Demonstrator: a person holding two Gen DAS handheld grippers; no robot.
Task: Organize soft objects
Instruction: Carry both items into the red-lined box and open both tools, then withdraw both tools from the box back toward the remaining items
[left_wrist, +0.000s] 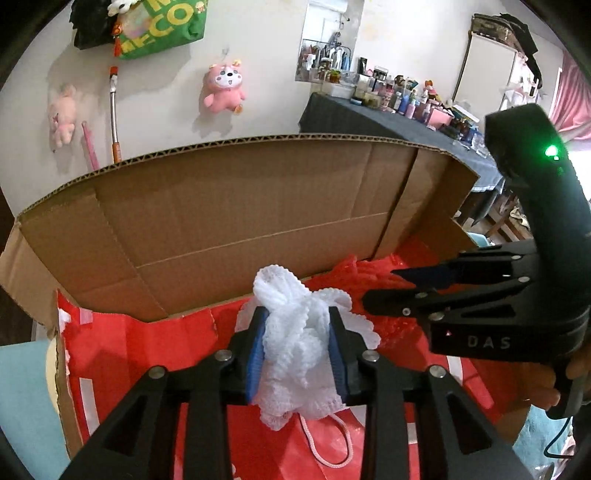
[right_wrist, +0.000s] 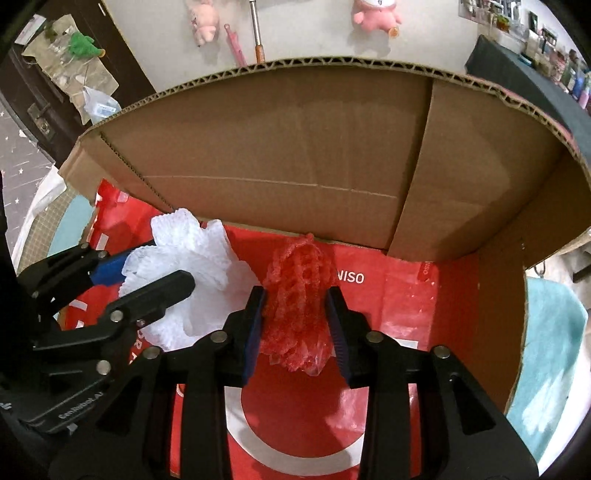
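Observation:
A white foam net (left_wrist: 295, 332) bulges between the blue pads of my left gripper (left_wrist: 297, 314), which is shut on it just above the red bag (left_wrist: 147, 350) lining the cardboard box (left_wrist: 258, 203). A white cord hangs below it. In the right wrist view, my right gripper (right_wrist: 295, 295) is shut on a red foam net (right_wrist: 295, 310); the left pad touches it, the right pad barely. The left gripper (right_wrist: 166, 264) with the white foam net (right_wrist: 207, 258) sits just to its left. From the left wrist view, the right gripper (left_wrist: 380, 288) reaches in from the right over the red foam net (left_wrist: 354, 269).
The box's tall back wall (right_wrist: 295, 147) and right wall (right_wrist: 498, 277) close off the space ahead. A hand (left_wrist: 546, 384) holds the right gripper's handle. Pink plush toys (left_wrist: 221, 88) hang on the wall behind, and a cluttered table (left_wrist: 388, 110) stands at the back right.

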